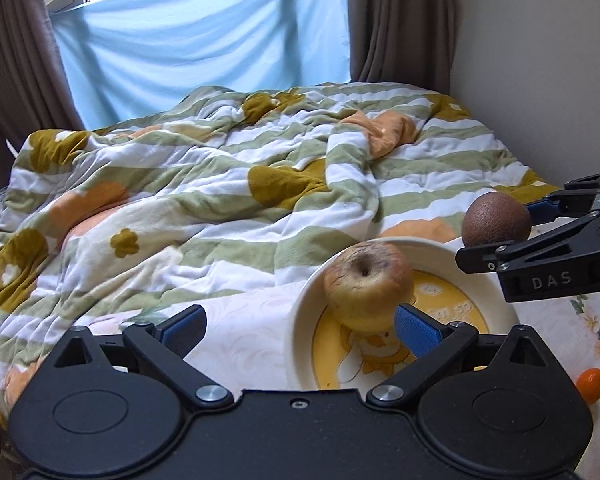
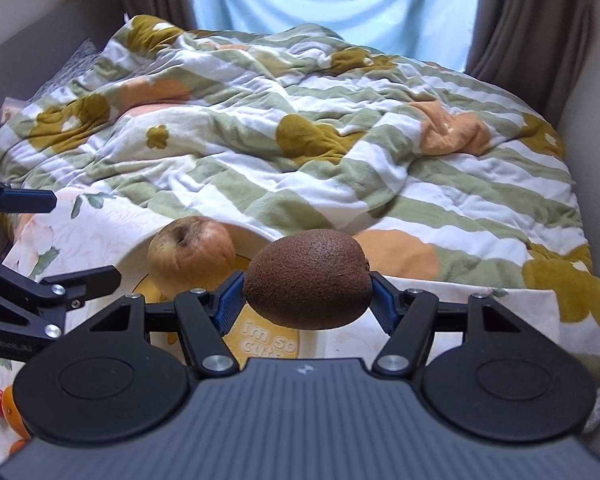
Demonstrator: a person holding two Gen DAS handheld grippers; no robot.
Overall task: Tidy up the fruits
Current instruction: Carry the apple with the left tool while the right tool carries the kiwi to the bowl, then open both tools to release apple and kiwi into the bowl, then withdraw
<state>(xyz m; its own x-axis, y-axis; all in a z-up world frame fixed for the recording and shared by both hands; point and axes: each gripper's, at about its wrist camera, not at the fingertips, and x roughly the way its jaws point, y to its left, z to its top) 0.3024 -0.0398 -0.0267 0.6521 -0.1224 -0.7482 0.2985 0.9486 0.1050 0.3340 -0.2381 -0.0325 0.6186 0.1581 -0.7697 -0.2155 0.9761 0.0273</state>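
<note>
A yellowish apple [image 1: 367, 286] sits in a white plate with a yellow cartoon centre [image 1: 300, 320]; the apple [image 2: 192, 254] and plate [image 2: 140, 252] also show in the right wrist view. My left gripper [image 1: 300, 330] is open and empty, its right pad beside the apple's base. My right gripper [image 2: 306, 304] is shut on a brown kiwi [image 2: 309, 278] and holds it over the plate's right side. The kiwi [image 1: 496, 219] and right gripper [image 1: 500, 236] show at the right of the left wrist view.
The plate rests on a floral cloth [image 1: 244, 328] at the bed's near edge. A rumpled striped blanket [image 1: 220, 184] covers the bed beyond. Small orange fruits lie on the cloth at the right [image 1: 590, 386] and, in the right wrist view, at the lower left [image 2: 10, 410].
</note>
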